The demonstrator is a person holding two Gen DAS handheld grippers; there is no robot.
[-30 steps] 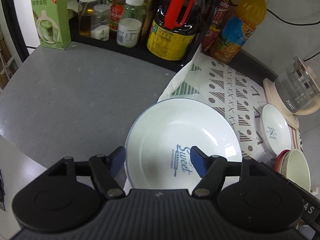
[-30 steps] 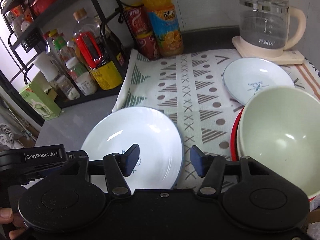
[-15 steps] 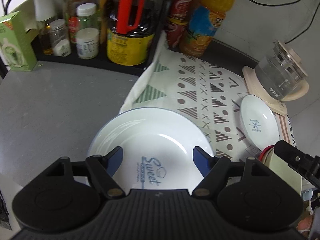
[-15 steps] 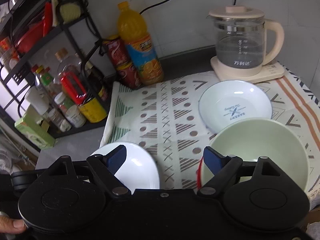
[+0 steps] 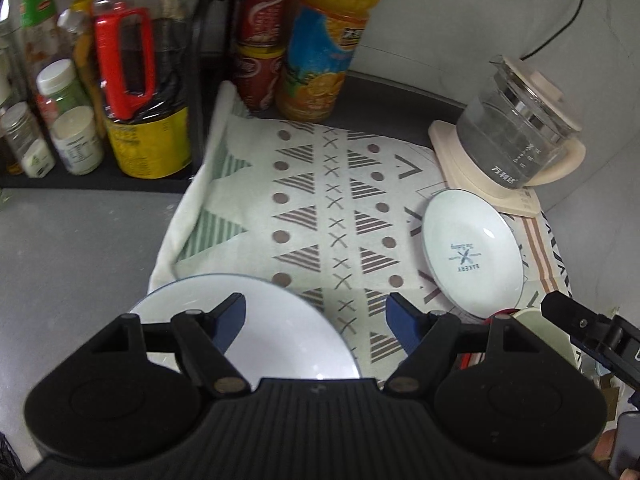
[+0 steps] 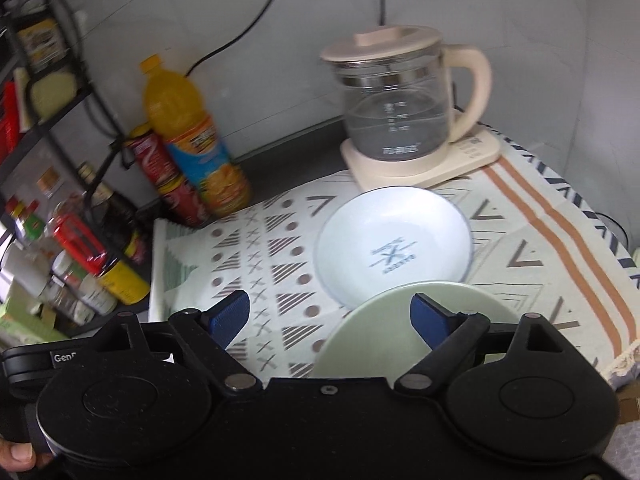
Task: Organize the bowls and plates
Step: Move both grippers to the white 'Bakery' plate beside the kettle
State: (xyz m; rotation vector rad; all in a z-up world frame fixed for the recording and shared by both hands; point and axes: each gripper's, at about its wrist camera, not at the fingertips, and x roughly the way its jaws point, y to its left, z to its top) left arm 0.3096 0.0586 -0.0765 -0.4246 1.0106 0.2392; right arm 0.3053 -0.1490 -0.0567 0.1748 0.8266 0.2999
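Note:
A large white plate [image 5: 276, 340] lies on the near edge of the patterned cloth [image 5: 332, 200], partly under my left gripper [image 5: 316, 316]. That gripper is open above it with nothing gripped. A smaller white plate [image 5: 472, 256] with a dark print rests by the kettle's base. In the right wrist view this small plate [image 6: 394, 252] lies just beyond a pale green bowl [image 6: 380, 332]. My right gripper [image 6: 330, 314] hovers over that bowl's far rim, its jaws opening and touching nothing. The green bowl [image 5: 536, 328] sits on something red, mostly hidden.
A glass kettle [image 6: 400, 120] on a cream base stands at the back right. An orange juice bottle [image 5: 324, 40] and red cans [image 5: 260, 40] line the wall. A black rack with an oil bottle [image 5: 140, 92] and jars is left. Grey counter [image 5: 60, 260] lies left of the cloth.
Both grippers have swung to the right, so the large plate has slid down and left in both views. The right jaws have spread wider and now sit over the green bowl.

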